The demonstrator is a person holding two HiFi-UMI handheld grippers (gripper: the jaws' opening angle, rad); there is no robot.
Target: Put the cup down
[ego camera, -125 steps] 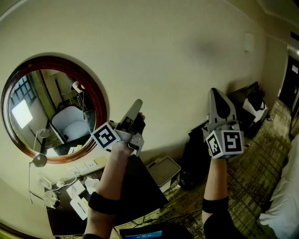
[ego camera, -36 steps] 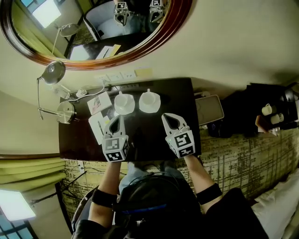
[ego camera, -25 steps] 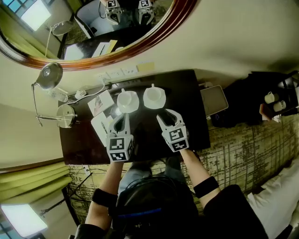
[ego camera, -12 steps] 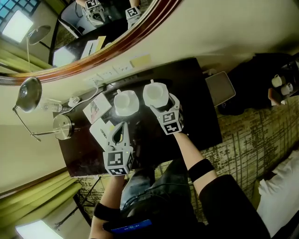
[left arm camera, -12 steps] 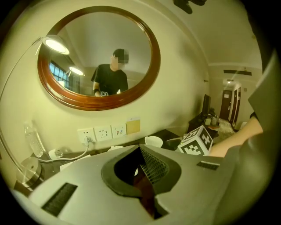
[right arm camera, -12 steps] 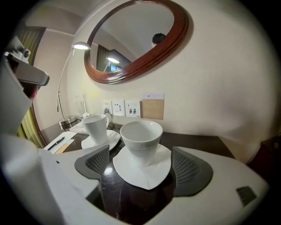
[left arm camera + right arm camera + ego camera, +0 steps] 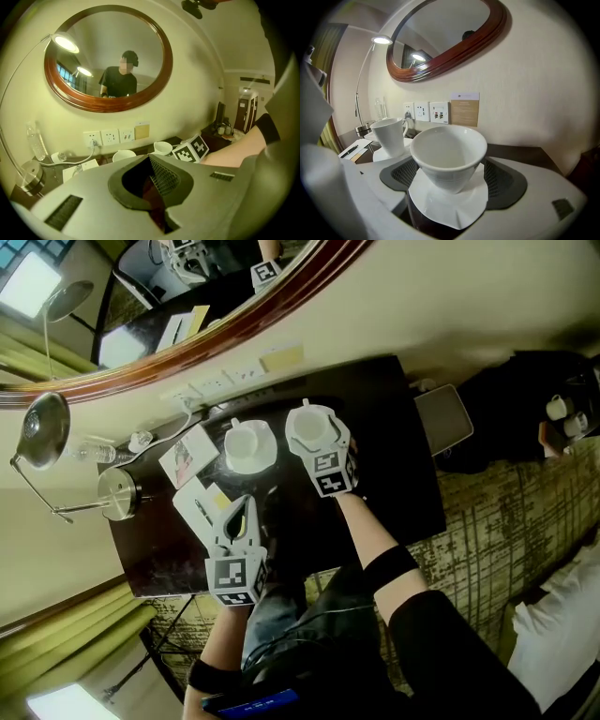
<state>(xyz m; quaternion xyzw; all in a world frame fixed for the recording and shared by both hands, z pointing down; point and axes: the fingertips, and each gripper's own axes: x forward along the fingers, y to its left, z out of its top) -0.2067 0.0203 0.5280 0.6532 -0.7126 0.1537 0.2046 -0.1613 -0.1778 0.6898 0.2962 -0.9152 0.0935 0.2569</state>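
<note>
A white cup (image 7: pixel 449 152) stands upright on a white coaster (image 7: pixel 450 206) on the dark bench (image 7: pixel 394 427), between the spread jaws of the right tongs (image 7: pixel 450 176). The jaws have just been opening, and a gap shows on either side of the cup, so neither pad presses on it. In the head view the right tongs reach in from the bench's near edge, their marker cube (image 7: pixel 326 472) just short of the cup.

A second white cup (image 7: pixel 391 135), this one showing a handle, sits on its own coaster just to the left, near the first cup but apart from it (both are empty).

The left tongs (image 7: pixel 151 164) are pressed together with nothing between them. They are held over the near left part of the bench, beside a sheet of paper with a pen (image 7: pixel 197 507) on it.

On the wall behind the bench hangs an oval mirror in a dark wooden frame (image 7: pixel 108 56), reflecting a person in dark clothing. Below it run a row of wall sockets (image 7: pixel 426 111) and a small tan card (image 7: pixel 464 112). A chrome desk lamp (image 7: pixel 42 423) stands at the bench's left end, a clear bottle (image 7: pixel 94 454) lying near its base.
</note>
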